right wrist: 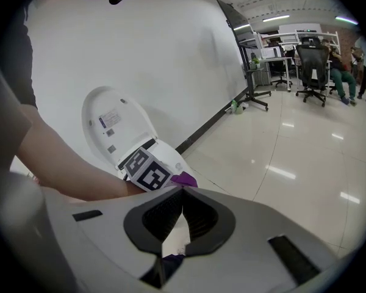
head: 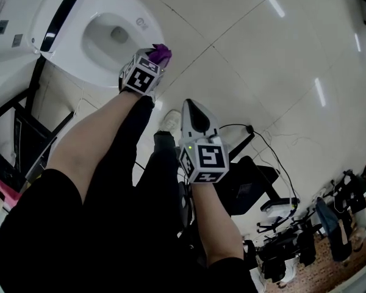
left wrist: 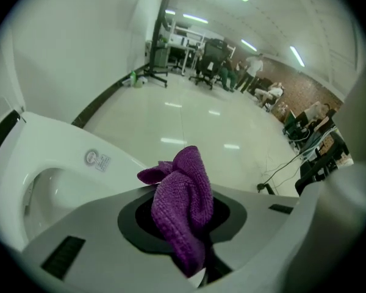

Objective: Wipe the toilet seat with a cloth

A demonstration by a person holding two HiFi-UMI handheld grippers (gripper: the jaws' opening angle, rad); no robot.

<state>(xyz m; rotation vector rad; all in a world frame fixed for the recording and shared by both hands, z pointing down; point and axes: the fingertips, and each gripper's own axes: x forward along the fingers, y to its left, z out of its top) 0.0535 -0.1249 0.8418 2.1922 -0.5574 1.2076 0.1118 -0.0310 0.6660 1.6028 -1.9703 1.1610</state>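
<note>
The white toilet [head: 70,57] stands at the upper left of the head view with its lid [head: 24,11] up and the seat [left wrist: 61,145] down around the bowl. My left gripper [head: 156,60] is shut on a purple cloth [head: 161,53] and hangs at the seat's near right rim. In the left gripper view the cloth [left wrist: 182,203] bunches out between the jaws, just above the rim. My right gripper [head: 192,106] is lower, over the floor, shut with nothing held. Its view looks past the closed jaws at the left gripper's marker cube [right wrist: 147,171] and the cloth [right wrist: 184,179].
A black metal frame [head: 24,124] stands left of the toilet against the white wall [right wrist: 158,54]. Cables and a black stand base [head: 253,185] lie on the glossy floor to the right. A white shoe [head: 169,121] is below the toilet. Office chairs [right wrist: 311,66] and people sit far off.
</note>
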